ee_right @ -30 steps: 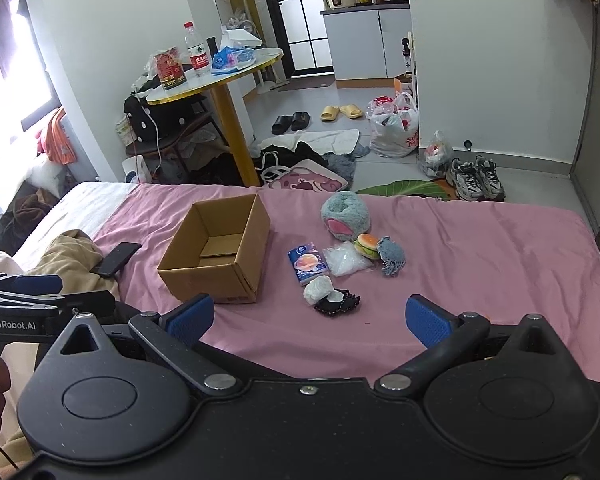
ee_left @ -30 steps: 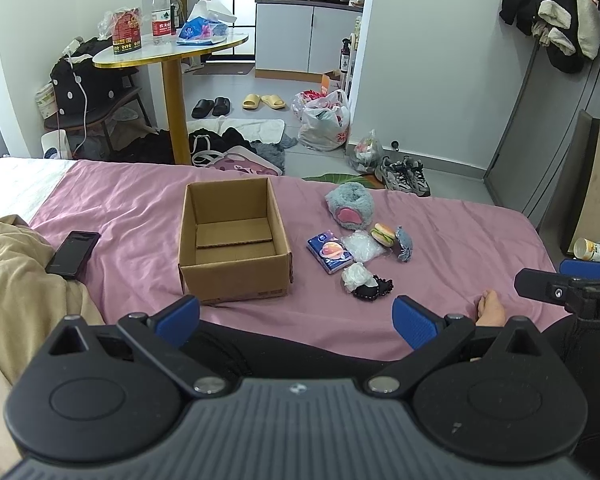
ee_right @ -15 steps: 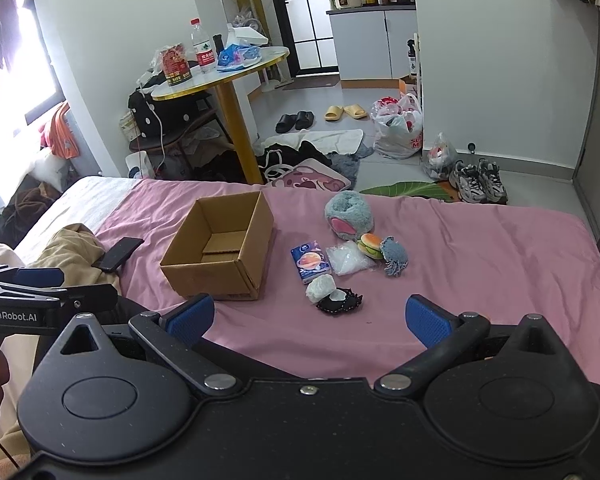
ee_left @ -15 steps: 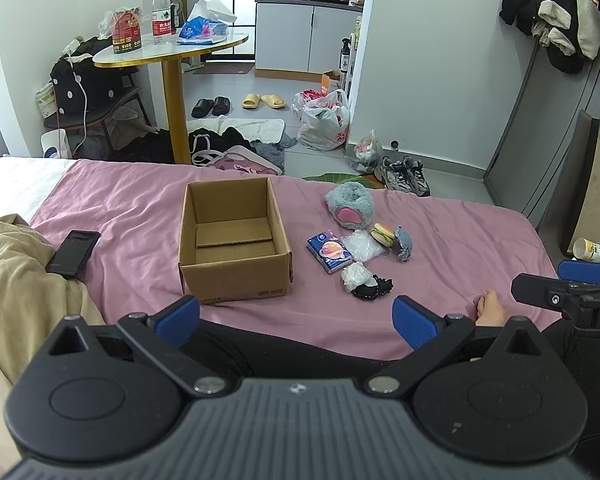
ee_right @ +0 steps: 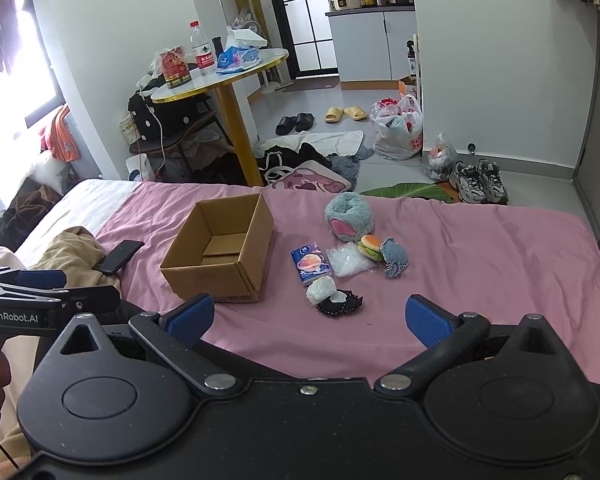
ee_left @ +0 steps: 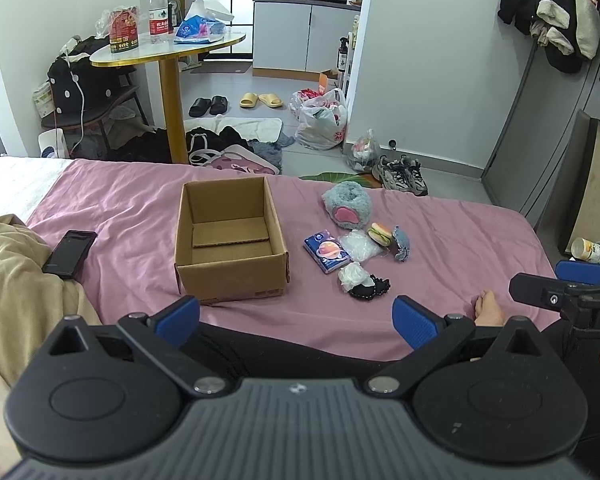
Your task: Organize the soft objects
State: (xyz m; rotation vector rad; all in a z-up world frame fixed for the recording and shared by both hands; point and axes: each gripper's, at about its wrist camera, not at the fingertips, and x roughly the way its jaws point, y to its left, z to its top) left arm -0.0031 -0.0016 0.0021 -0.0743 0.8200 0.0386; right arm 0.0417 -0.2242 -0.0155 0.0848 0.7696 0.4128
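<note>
Between the spread blue pads of the left gripper [ee_left: 296, 316], nothing is held; the right gripper [ee_right: 310, 319] is likewise spread wide and empty. Just ahead on the pink bedsheet [ee_right: 480, 280] stands an open brown cardboard box [ee_left: 230, 240], ahead-left of the right gripper. Right of it cluster a black lace piece [ee_right: 338, 304], blue tissue pack [ee_right: 311, 264], burger toy [ee_right: 371, 246] and, farthest, a fluffy grey-blue paw plush [ee_right: 349, 218].

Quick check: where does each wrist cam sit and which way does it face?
Left wrist: on the left hand-held gripper, low over the bed, facing the cardboard box; own open fingers, the right hand-held gripper and a foot show.
Right wrist: on the right hand-held gripper, further right, same heading; own open fingers and the left hand-held gripper at left edge.
Shared: box, plush paw, toy burger, phone.
</note>
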